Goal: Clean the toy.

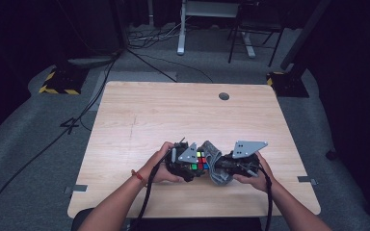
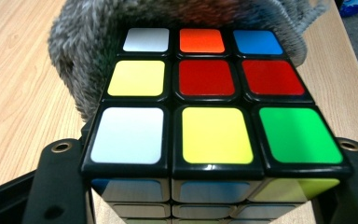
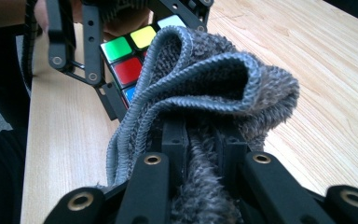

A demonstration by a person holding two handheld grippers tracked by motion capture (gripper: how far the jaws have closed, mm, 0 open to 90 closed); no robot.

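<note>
A Rubik's cube (image 1: 201, 161) sits low over the near middle of the wooden table (image 1: 173, 110), held in my left gripper (image 1: 185, 163). In the left gripper view the black jaws press on both sides of the cube (image 2: 205, 112), whose top face shows white, yellow, red, green, orange and blue tiles. My right gripper (image 1: 224, 166) is shut on a bunched grey cloth (image 1: 214, 161). The cloth (image 3: 214, 93) bulges out over the right gripper (image 3: 205, 144) and lies against the far side of the cube (image 3: 126, 60). Behind the cube, the cloth (image 2: 88, 56) shows as a fuzzy grey mass.
A round cable hole (image 1: 224, 96) is set near the table's far edge. Beyond the table, cables run across the grey floor, with a black-and-yellow striped base (image 1: 60, 82) at far left and white desk legs (image 1: 180, 29) at the back.
</note>
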